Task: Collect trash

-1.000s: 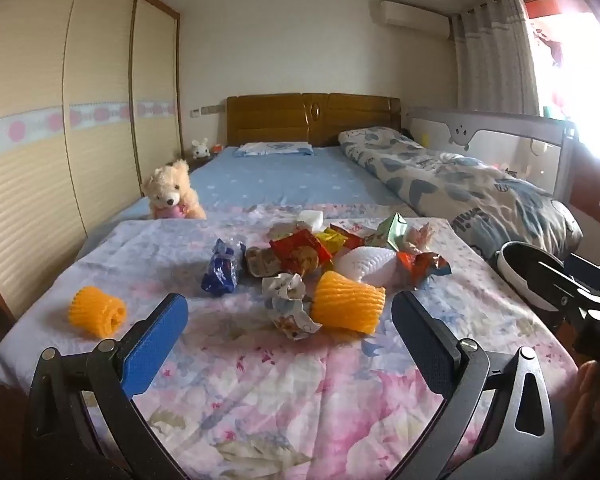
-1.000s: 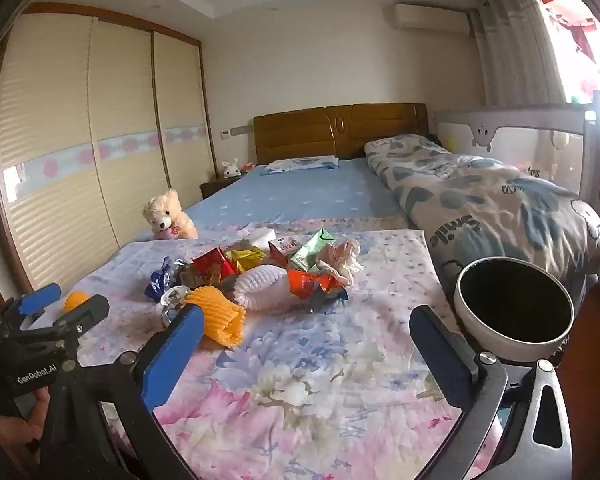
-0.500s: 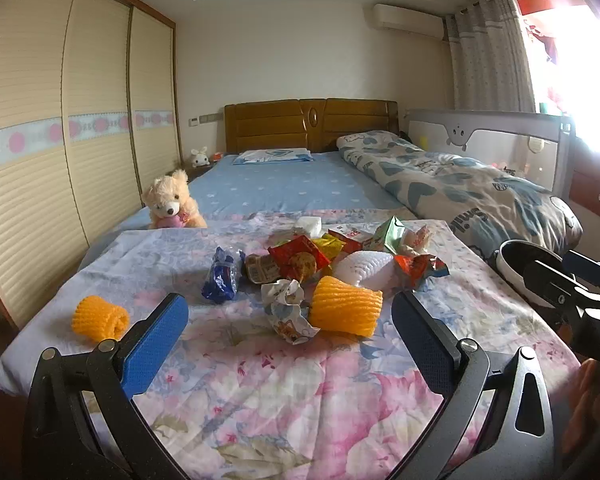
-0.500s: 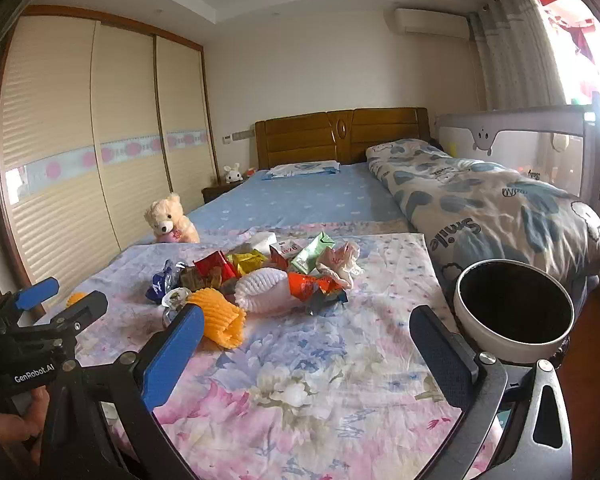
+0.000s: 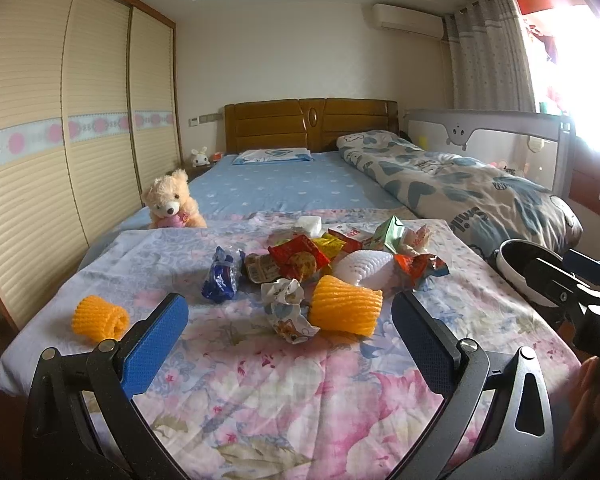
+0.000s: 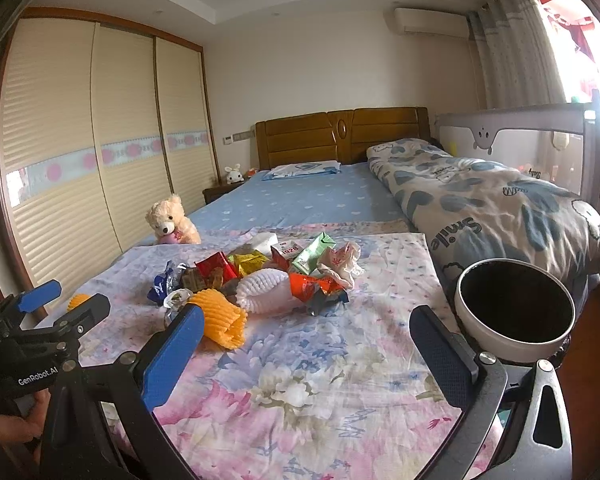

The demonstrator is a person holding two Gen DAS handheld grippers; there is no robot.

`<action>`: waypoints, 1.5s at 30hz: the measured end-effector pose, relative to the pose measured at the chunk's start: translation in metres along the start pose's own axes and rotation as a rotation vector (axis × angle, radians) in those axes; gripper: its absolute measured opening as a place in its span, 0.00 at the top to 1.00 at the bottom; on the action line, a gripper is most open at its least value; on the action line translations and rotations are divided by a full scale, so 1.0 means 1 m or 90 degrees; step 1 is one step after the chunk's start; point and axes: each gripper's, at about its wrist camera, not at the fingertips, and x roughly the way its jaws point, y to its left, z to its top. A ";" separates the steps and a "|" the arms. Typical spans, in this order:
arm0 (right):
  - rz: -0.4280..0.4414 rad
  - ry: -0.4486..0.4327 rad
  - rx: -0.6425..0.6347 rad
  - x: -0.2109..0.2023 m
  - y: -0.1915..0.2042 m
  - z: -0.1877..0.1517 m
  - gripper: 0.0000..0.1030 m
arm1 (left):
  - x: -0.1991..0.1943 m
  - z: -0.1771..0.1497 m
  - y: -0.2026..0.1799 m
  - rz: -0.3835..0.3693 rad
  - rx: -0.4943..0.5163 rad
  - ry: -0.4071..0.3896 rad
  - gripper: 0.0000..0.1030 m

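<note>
A pile of trash lies on the floral sheet at the foot of the bed: snack wrappers, a crumpled paper, a blue wrapper, a white foam net and an orange foam net. A second orange foam net lies apart at the left. A white bin with a black inside stands off the bed's right corner. My left gripper is open and empty, short of the pile. My right gripper is open and empty, with the bin beside its right finger.
A teddy bear sits at the bed's left edge. A rolled patterned duvet lies along the right side before a bed rail. Sliding wardrobe doors run along the left. The headboard is at the far end.
Both views have tilted up slightly, so the bed and pile sit a little lower in frame. Both grippers stay open and nothing on the bed has moved.
</note>
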 end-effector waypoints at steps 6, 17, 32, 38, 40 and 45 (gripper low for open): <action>0.002 -0.001 0.001 -0.001 0.000 -0.001 0.00 | 0.000 0.000 0.000 0.000 0.000 0.000 0.00; 0.003 0.003 0.004 0.000 0.000 -0.001 0.00 | 0.000 -0.001 0.000 -0.001 0.000 -0.001 0.00; 0.007 0.005 0.007 0.001 0.002 -0.003 0.00 | 0.000 -0.003 0.000 -0.002 0.000 0.001 0.00; 0.010 0.008 0.009 0.002 0.001 -0.004 0.00 | 0.001 -0.006 -0.001 -0.001 0.002 0.005 0.00; 0.014 0.012 0.012 0.004 0.003 -0.006 0.00 | 0.004 -0.008 0.001 -0.005 -0.001 0.010 0.00; 0.039 0.034 0.025 0.014 0.000 -0.006 0.00 | 0.013 -0.011 0.008 0.000 -0.003 0.025 0.00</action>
